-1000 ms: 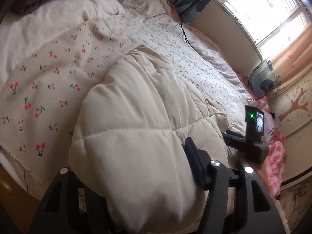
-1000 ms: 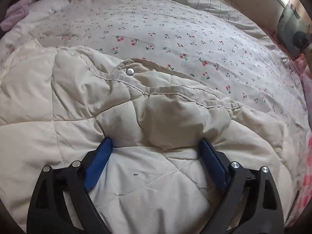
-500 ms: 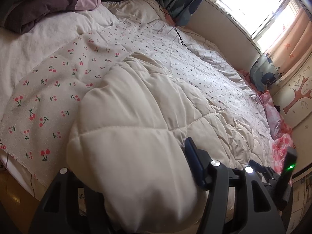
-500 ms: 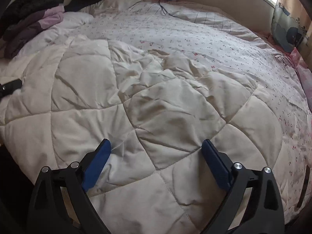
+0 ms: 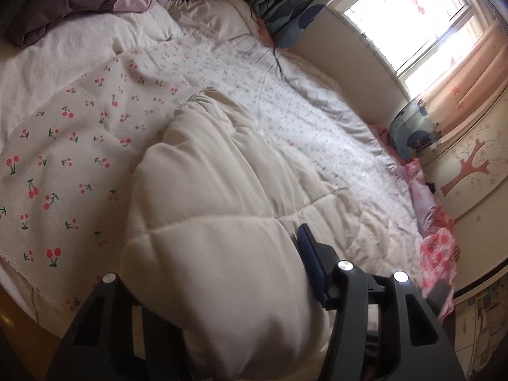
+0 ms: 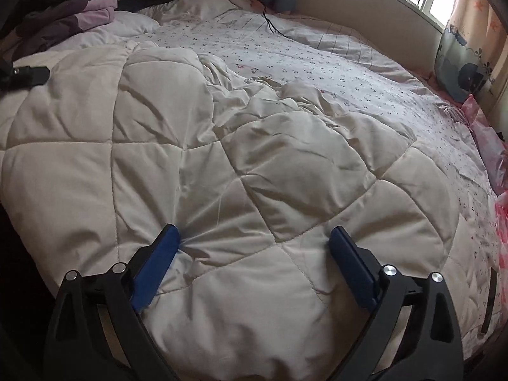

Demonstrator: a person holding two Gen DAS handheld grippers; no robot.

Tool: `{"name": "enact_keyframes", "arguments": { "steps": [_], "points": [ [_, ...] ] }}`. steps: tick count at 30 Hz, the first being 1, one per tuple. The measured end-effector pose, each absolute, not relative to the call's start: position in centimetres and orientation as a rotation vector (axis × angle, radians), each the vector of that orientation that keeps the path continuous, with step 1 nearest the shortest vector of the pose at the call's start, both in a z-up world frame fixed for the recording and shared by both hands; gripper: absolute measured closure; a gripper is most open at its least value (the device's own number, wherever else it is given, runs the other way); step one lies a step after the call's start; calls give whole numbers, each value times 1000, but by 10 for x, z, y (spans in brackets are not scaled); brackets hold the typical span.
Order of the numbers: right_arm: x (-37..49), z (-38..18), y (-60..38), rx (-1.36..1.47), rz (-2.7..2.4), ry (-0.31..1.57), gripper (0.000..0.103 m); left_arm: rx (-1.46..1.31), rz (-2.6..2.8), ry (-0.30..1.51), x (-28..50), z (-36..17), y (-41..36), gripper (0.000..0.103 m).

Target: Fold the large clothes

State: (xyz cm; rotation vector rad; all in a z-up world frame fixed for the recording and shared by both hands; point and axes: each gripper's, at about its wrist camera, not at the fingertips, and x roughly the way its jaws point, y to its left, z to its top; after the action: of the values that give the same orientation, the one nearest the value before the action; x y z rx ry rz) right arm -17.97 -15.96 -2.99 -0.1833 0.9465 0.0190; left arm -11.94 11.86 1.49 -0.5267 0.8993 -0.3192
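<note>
A large cream quilted padded coat (image 6: 222,165) lies spread over the near part of the bed; it also shows in the left wrist view (image 5: 216,209). My left gripper (image 5: 219,254) stands wide with a thick puffy fold of the coat bulging between its fingers; its left finger is hidden under the fabric, and the blue pad (image 5: 312,260) of the right finger touches the fold. My right gripper (image 6: 254,247) is open, its two blue pads (image 6: 158,260) pressing down on the coat's surface without pinching it.
The bed has a cherry-print sheet (image 5: 73,158) and a finer floral cover (image 6: 317,63). Purple clothes (image 5: 85,0) are piled at the far left. A black cable (image 6: 270,22) lies across the far bed. Blue cushions (image 6: 460,63) stand by the window wall. Pink fabric (image 5: 438,247) is at the right edge.
My right gripper has pulled back from the coat's collar with the snap to the near quilted edge, and the coat now lies flatter. The left gripper has kept the same fold and tilted slightly.
</note>
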Motion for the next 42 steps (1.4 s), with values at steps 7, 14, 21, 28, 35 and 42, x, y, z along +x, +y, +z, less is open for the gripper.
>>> {"name": "enact_keyframes", "arguments": {
  "steps": [7, 14, 21, 28, 35, 42],
  "points": [
    [-183, -32, -170, -132, 35, 918, 9, -423, -450, 758, -130, 79, 53, 62],
    [-224, 17, -233, 37, 169, 921, 10, -153, -634, 728, -136, 120, -80, 63],
    [-299, 41, -437, 605, 91, 815, 8, -53, -820, 767, -157, 101, -196, 64],
    [-288, 67, -508, 742, 108, 723, 8, 284, -852, 805, -200, 29, -297, 42],
    [-190, 94, -450, 597, 322, 850, 7, 221, -1059, 858, -223, 58, -263, 28],
    [-158, 77, -361, -6, 102, 997, 7, -157, -1003, 779, -210, 126, -120, 21]
  ]
}}
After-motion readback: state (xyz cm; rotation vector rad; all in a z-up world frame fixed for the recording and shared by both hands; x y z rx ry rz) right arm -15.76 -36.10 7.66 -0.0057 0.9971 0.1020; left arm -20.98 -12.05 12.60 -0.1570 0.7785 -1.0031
